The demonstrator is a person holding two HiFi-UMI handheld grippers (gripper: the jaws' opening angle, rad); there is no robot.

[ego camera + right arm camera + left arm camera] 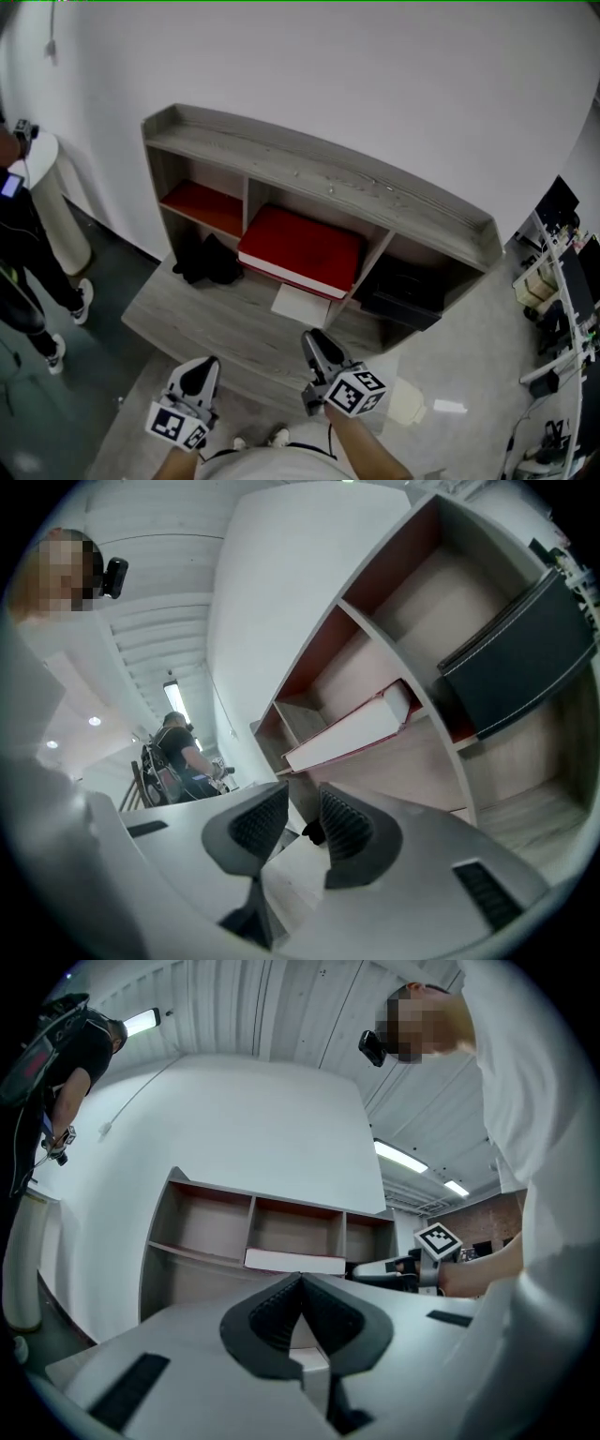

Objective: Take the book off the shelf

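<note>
red book point(300, 249) is lying flat in the middle compartment of the shelf point(319, 173), poking out past its front edge; left gripper point(199, 370) pinched together on nothing, right gripper point(319, 345) slightly apart, empty too

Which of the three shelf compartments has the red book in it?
The middle compartment: the red book lies flat there. The right compartment holds a black case, the left compartment no book.

left claw point(199, 367), right claw point(319, 340): grey, black ribbed pads point(345, 822) | cubes point(357, 391): black-white square markers | shirt point(530, 1101): white
</note>
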